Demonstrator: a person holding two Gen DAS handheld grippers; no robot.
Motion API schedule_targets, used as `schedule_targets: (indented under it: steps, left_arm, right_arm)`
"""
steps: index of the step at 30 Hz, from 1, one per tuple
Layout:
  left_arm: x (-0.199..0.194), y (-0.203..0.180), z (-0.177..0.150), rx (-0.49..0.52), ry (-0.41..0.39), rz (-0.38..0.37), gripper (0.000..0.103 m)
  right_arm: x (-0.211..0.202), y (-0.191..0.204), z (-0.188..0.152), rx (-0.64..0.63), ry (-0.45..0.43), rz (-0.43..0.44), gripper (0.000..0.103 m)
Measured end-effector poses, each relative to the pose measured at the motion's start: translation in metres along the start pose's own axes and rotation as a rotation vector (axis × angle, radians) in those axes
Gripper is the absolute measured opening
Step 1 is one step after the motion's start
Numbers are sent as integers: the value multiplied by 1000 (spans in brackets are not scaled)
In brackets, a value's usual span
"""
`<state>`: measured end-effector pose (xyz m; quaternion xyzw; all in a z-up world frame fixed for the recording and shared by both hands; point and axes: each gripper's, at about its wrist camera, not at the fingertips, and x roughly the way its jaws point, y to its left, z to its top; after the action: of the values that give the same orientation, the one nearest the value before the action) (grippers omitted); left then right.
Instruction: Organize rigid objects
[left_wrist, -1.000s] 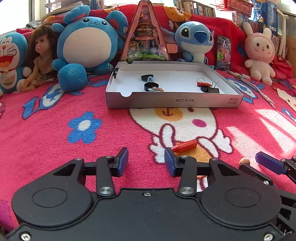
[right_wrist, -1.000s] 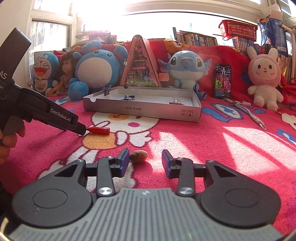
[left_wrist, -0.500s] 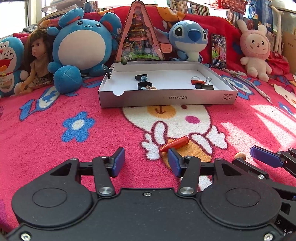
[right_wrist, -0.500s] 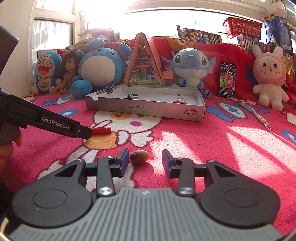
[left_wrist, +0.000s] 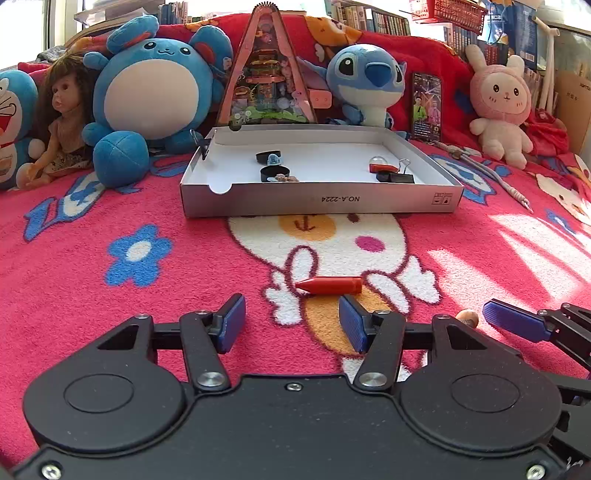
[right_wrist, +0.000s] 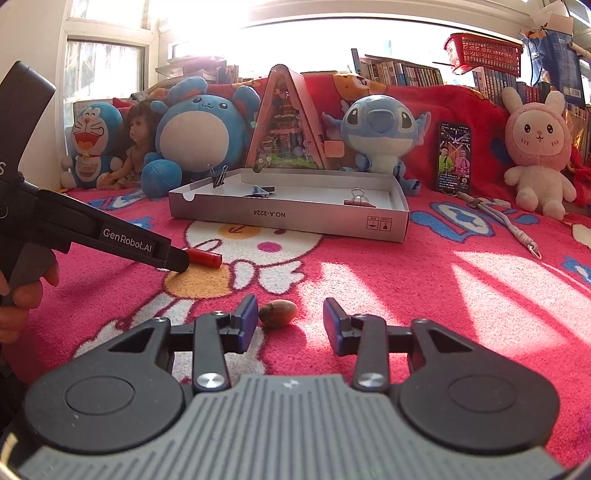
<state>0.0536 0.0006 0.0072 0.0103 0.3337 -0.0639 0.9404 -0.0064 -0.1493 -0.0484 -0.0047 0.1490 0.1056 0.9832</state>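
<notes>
Tray: white cardboard tray (left_wrist: 317, 201) on the pink blanket (left_wrist: 110, 302); already holds binder clips, a black ring and other small pieces; sorting looks partly done
Crayon: red crayon-like stick (left_wrist: 328, 285) lies loose on the blanket, just ahead of the left tongs (left_wrist: 291, 325); not yet gathered
Left tongs: jaws have just been opening; they stand apart, gripping nothing
Nut: brown acorn-like nut (right_wrist: 277, 313) rests between the jaws of the right tongs (right_wrist: 290, 325), close to the left pad
Right tongs: parted, pads not pressing the nut
Remaining: stick and nut both outside the tray
</notes>
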Motion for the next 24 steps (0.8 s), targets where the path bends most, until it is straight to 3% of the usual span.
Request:
schedule_targets:
  steps: [10, 11, 14, 17, 24]
  left_arm:
    - [11, -17, 3, 29, -43, -8, 58]
    - [12, -16, 3, 27, -42, -11, 57]
    - [18, -14, 3, 10, -20, -27, 41]
    - [17, -14, 4, 21, -27, -29, 41]
    - [17, -9, 12, 5, -28, -13, 41]
  right_arm:
    - [5, -4, 0, -13, 11, 56, 52]
    - [6, -5, 1, -15, 12, 64, 49]
    - [6, -3, 1, -26, 12, 56, 37]
    - [6, -3, 1, -14, 18, 36, 27]
    - [15, -4, 14, 24, 39, -26, 27]
